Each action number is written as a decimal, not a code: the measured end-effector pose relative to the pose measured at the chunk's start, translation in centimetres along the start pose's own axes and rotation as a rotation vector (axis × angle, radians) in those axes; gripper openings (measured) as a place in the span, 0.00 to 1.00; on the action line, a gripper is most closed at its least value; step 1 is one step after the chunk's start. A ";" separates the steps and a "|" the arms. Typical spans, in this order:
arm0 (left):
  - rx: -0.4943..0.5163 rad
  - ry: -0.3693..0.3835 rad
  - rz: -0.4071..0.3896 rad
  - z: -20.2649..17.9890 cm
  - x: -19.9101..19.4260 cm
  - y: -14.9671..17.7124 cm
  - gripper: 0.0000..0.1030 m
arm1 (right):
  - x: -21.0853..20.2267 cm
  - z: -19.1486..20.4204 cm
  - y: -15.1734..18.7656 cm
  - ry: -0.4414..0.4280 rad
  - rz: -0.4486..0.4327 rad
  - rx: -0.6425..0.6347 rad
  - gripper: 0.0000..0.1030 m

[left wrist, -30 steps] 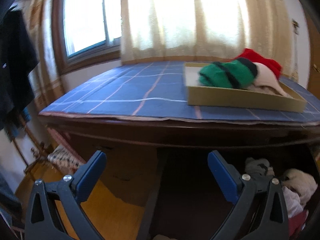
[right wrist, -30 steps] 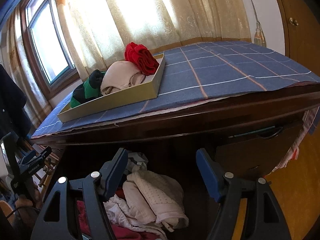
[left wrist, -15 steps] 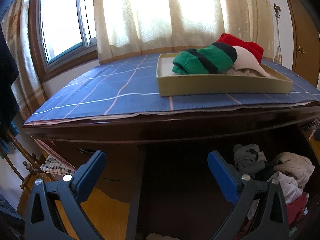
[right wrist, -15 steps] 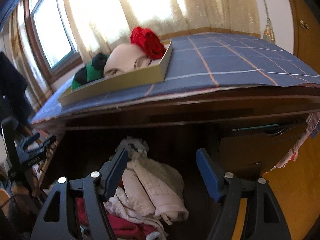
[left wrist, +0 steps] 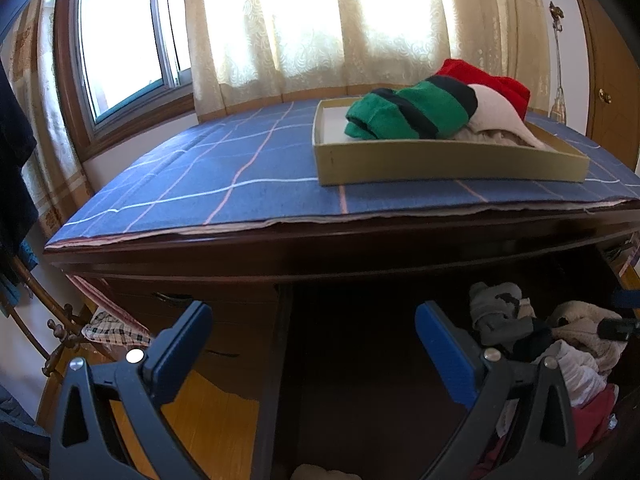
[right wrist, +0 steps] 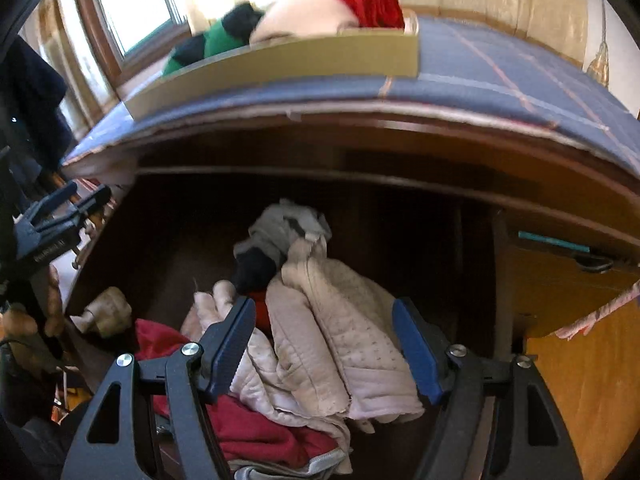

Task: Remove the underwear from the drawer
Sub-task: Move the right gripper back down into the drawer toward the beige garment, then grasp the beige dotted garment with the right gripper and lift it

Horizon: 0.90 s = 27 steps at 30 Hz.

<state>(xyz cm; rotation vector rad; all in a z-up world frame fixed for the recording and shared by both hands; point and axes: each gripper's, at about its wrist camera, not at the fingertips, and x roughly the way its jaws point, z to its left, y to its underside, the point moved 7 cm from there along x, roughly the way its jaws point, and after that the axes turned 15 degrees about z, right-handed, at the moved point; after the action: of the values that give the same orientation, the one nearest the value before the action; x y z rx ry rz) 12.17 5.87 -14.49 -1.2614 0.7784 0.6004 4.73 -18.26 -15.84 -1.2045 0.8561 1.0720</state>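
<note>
The open drawer (right wrist: 168, 248) under the dresser top holds a heap of underwear: a cream quilted piece (right wrist: 340, 320), a grey one (right wrist: 286, 224), a dark one (right wrist: 254, 266) and a red one (right wrist: 256, 436). My right gripper (right wrist: 324, 344) hangs open just above the cream piece, its blue pads on either side of it, not pressing. My left gripper (left wrist: 312, 344) is open and empty at the drawer's dark left part; the same heap (left wrist: 560, 344) lies to its right. The left gripper (right wrist: 60, 216) also shows at the left edge of the right wrist view.
On the blue checked cloth (left wrist: 224, 176) over the dresser stands a shallow cardboard tray (left wrist: 440, 160) with green-striped (left wrist: 408, 114), cream and red (left wrist: 488, 80) garments. A closed drawer with a handle (right wrist: 592, 264) is at the right. Wooden floor (left wrist: 208, 412) lies below; curtains and a window behind.
My right gripper has dropped and tipped down toward the drawer, so the underwear heap now fills the space between its fingers. The left gripper's view turned slightly; its jaws stay as wide.
</note>
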 end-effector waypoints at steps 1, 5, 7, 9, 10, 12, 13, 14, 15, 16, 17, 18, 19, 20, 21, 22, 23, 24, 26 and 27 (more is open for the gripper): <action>-0.003 0.001 0.006 0.1 0.1 0.0 1.00 | 0.2 0.1 0.1 -0.004 0.010 -0.002 0.71; -0.005 -0.002 0.013 0.0 0.2 0.0 1.00 | 0.6 0.3 0.0 -0.006 0.019 -0.015 0.71; -0.001 -0.005 0.018 0.0 0.4 0.0 1.00 | 1.4 0.5 -0.2 0.005 0.053 -0.030 0.71; 0.002 -0.003 0.028 0.0 0.6 0.0 1.00 | 2.4 0.7 -0.4 0.021 0.089 -0.045 0.71; 0.006 0.000 0.034 -0.1 0.7 0.0 1.00 | 3.0 0.8 -0.5 0.036 0.118 -0.052 0.71; 0.015 0.005 0.048 -0.2 1.0 0.1 1.00 | 4.1 0.8 -0.6 0.061 0.170 -0.052 0.71; 0.021 0.007 0.057 -0.3 1.1 0.1 1.00 | 4.5 0.8 -0.6 0.067 0.183 -0.053 0.71; 0.026 0.009 0.065 -0.4 1.2 0.2 1.00 | 4.9 0.8 -0.7 0.072 0.196 -0.050 0.71; 0.031 0.008 0.072 -0.6 1.3 0.3 1.00 | 5.0 0.6 -0.7 0.070 0.202 -0.043 0.71; 0.041 0.000 0.079 -0.8 1.5 0.5 1.00 | 5.2 0.4 -0.7 0.058 0.210 -0.026 0.71; 0.055 -0.012 0.080 -1.0 1.5 0.6 1.00 | 5.4 0.1 -0.7 0.037 0.221 -0.004 0.71; 0.069 -0.020 0.076 -1.3 1.4 0.6 1.00 | 5.5 -0.1 -0.6 0.023 0.229 0.012 0.71; 0.077 -0.024 0.074 -1.5 1.4 0.7 1.00 | 5.7 -0.6 -0.5 0.002 0.236 0.041 0.70; 0.081 -0.027 0.073 -1.5 1.4 0.7 1.00 | 5.8 -1.0 -0.4 -0.014 0.241 0.064 0.69; 0.079 -0.026 0.074 -1.5 1.3 0.7 1.00 | 5.8 -1.3 -0.3 -0.030 0.247 0.082 0.65; 0.076 -0.025 0.077 -1.4 1.4 0.8 1.00 | 5.8 -1.5 -0.1 -0.041 0.251 0.087 0.54; 0.070 -0.023 0.082 -1.3 1.4 0.8 1.00 | 5.8 -1.7 0.1 -0.040 0.254 0.086 0.46; 0.065 -0.022 0.089 -1.2 1.5 0.8 1.00 | 5.8 -1.8 0.3 -0.028 0.257 0.081 0.44; 0.062 -0.021 0.098 -1.2 1.7 0.8 1.00 | 5.9 -1.7 0.5 -0.025 0.263 0.068 0.43; 0.064 -0.022 0.098 -1.2 1.7 0.8 1.00 | 6.0 -1.6 0.6 -0.024 0.268 0.063 0.43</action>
<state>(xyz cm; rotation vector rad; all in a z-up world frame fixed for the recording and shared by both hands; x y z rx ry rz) 12.32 4.84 -16.45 -1.1611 0.8385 0.6628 6.00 -18.73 -21.96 -1.0419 1.0459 1.2617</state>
